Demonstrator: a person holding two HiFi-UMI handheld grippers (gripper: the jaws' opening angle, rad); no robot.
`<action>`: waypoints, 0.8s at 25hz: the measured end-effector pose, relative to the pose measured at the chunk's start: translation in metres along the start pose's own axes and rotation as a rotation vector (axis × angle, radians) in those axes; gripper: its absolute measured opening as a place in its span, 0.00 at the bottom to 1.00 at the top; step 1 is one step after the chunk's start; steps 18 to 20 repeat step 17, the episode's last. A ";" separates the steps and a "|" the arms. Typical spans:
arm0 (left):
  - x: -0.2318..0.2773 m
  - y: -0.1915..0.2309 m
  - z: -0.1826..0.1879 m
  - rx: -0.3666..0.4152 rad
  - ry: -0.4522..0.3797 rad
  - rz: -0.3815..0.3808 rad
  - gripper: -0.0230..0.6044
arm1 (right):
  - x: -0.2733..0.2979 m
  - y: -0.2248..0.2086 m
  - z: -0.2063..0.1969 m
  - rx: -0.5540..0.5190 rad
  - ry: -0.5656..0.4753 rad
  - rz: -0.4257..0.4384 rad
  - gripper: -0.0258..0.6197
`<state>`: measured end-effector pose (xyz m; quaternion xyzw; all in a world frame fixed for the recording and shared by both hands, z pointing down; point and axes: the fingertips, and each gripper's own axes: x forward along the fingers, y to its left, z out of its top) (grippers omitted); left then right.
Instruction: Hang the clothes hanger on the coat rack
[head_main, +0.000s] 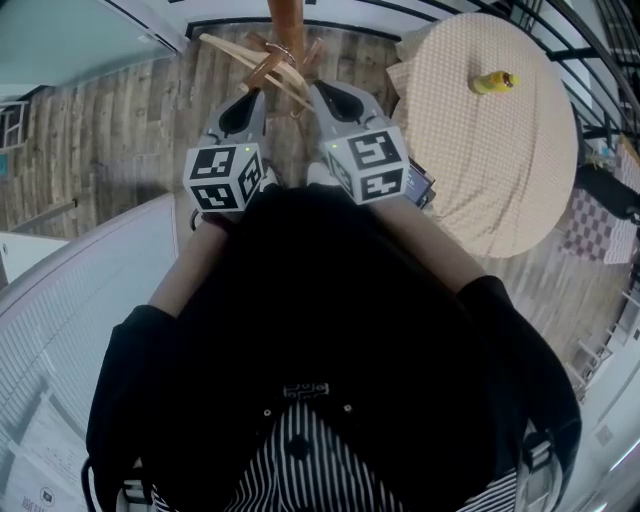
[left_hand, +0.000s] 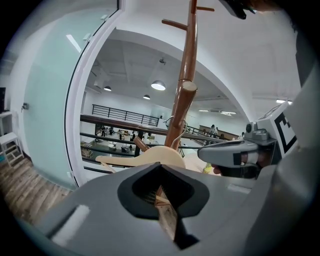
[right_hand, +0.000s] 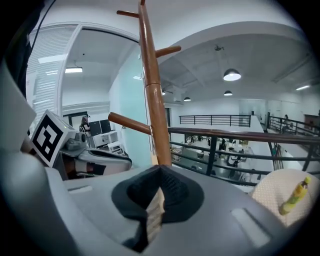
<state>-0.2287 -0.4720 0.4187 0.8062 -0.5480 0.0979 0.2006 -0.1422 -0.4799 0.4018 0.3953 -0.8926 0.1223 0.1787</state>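
Observation:
The brown wooden coat rack (head_main: 286, 20) rises right in front of me, its pole (left_hand: 182, 100) and pegs close ahead in the left gripper view. A pale wooden clothes hanger (head_main: 272, 68) lies across the pole's foot. My left gripper (head_main: 248, 95) is shut on it: a strip of its wood sits between the jaws (left_hand: 160, 192), with the hanger's body (left_hand: 150, 156) and wire hook (left_hand: 170, 120) just beyond, beside the pole. My right gripper (head_main: 318, 92) is at the hanger's right end, jaws closed (right_hand: 159, 192), facing the rack (right_hand: 155, 110). The hanger itself does not show in the right gripper view.
A round table with a cream cloth (head_main: 500, 150) stands to the right and carries a small yellow object (head_main: 492, 82). A frosted glass wall (left_hand: 50, 100) is on the left. A dark railing (right_hand: 240, 135) runs behind the rack. Wooden floor (head_main: 120, 120) surrounds the rack's base.

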 end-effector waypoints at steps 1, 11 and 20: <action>-0.001 0.000 0.001 0.001 -0.004 0.002 0.04 | 0.000 0.000 0.001 -0.003 -0.001 0.003 0.04; -0.011 0.000 0.004 -0.004 -0.023 0.014 0.04 | 0.003 0.011 0.002 -0.019 0.007 0.044 0.04; -0.005 -0.004 0.011 -0.001 -0.023 0.016 0.04 | 0.005 0.002 0.002 -0.006 0.026 0.050 0.04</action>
